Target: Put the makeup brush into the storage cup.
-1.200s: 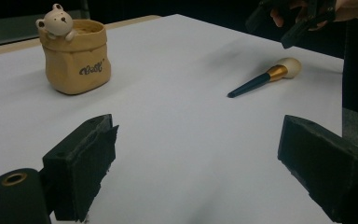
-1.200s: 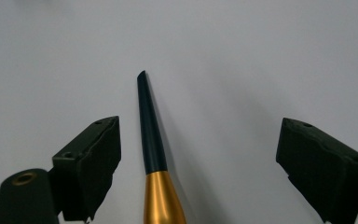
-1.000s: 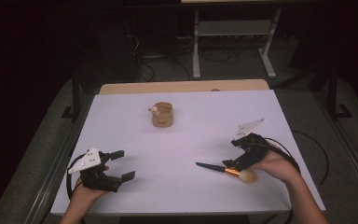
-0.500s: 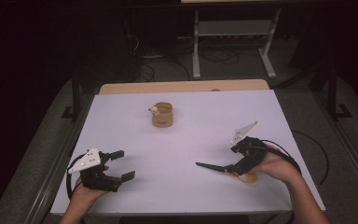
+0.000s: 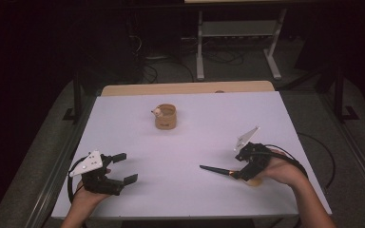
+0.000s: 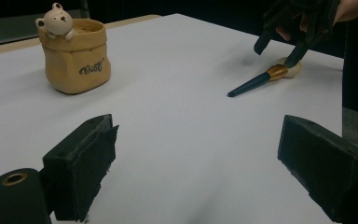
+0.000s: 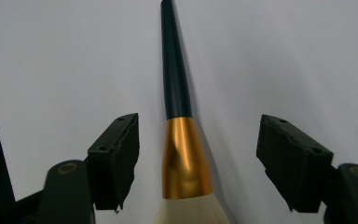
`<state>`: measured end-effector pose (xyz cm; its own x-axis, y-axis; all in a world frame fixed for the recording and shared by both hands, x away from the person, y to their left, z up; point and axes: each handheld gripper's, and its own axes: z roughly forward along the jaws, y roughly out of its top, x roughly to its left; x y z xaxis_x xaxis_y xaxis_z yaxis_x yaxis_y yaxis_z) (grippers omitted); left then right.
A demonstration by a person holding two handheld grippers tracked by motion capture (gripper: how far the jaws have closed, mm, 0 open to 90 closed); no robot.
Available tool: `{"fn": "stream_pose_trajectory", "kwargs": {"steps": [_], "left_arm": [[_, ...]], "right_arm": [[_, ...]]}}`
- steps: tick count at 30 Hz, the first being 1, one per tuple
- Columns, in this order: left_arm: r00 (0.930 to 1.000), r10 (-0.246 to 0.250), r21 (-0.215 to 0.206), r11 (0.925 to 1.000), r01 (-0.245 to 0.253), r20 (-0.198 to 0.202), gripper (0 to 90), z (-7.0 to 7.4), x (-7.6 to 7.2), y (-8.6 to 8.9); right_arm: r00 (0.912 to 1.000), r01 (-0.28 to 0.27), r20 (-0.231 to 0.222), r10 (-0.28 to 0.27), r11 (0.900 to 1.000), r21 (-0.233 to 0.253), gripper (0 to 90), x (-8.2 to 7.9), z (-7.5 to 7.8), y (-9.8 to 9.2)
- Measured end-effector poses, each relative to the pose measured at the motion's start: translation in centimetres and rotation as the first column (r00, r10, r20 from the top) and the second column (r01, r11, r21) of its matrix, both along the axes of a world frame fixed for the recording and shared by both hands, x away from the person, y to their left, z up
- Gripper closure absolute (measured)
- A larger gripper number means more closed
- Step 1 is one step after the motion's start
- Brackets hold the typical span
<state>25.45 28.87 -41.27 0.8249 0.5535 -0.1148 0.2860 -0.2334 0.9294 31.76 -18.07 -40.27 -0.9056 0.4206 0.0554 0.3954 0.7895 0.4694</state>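
- A white table top [image 5: 185, 142] fills the middle, with a bare wooden strip [image 5: 185, 88] along its far edge
- Grey carpeted floor [image 5: 342, 142] on both sides
- A pale metal stand [image 5: 237, 38] in the dark beyond, black cables [image 5: 147, 66] on the floor near it

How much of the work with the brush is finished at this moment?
Little looks done: the brush lies flat on the table. In hand: the right claw is open astride its gold ferrule, not yet closed. Left: gripping and lifting it, perhaps towards the bear pot. The left claw waits open, holding nothing.
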Motion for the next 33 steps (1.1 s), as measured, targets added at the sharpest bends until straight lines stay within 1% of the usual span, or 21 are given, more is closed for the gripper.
{"fn": "stream_pose_trajectory", "kwargs": {"steps": [3,7,11,17,20,21,27,28,33], "left_arm": [[1.0000,0.000,0.004,1.0000,0.000,0.000,10.7,0.0,0.0,0.1],[1.0000,0.004,-0.002,1.0000,-0.004,-0.002,10.6,0.0,0.0,0.1],[1.0000,0.003,0.000,1.0000,-0.003,-0.002,10.7,0.0,0.0,0.1],[1.0000,0.000,0.004,1.0000,0.000,-0.002,10.7,0.0,0.0,0.1],[1.0000,0.000,0.001,1.0000,0.000,-0.002,10.7,0.0,0.0,0.0],[1.0000,0.000,-0.001,1.0000,0.000,-0.006,10.7,0.0,0.0,-0.1],[1.0000,0.000,0.004,1.0000,0.000,-0.003,10.7,0.0,0.0,0.0],[1.0000,0.002,0.002,1.0000,-0.002,-0.003,10.7,0.0,0.0,0.1],[1.0000,0.003,0.000,1.0000,-0.003,-0.004,10.7,0.0,0.0,0.1]], "right_arm": [[0.9999,-0.013,-0.001,0.013,1.000,-0.008,33.1,0.0,-0.1,0.0],[0.9995,-0.031,-0.011,0.031,0.999,-0.026,37.7,-0.1,-0.3,0.0],[0.9987,-0.048,-0.020,0.047,0.998,-0.045,40.3,-0.2,-0.5,0.1],[0.9981,-0.055,-0.031,0.052,0.996,-0.070,44.5,-0.3,-0.7,0.2],[0.9981,-0.055,-0.033,0.052,0.996,-0.076,45.6,-0.3,-0.8,0.2],[0.9977,-0.059,-0.039,0.055,0.995,-0.085,47.2,-0.3,-0.9,0.3],[0.9972,-0.065,-0.044,0.060,0.993,-0.102,49.2,-0.3,-1.2,0.3],[0.9966,-0.072,-0.048,0.067,0.991,-0.113,50.4,-0.3,-1.3,0.4],[0.9960,-0.077,-0.056,0.070,0.990,-0.122,52.1,-0.3,-1.5,0.5]]}}
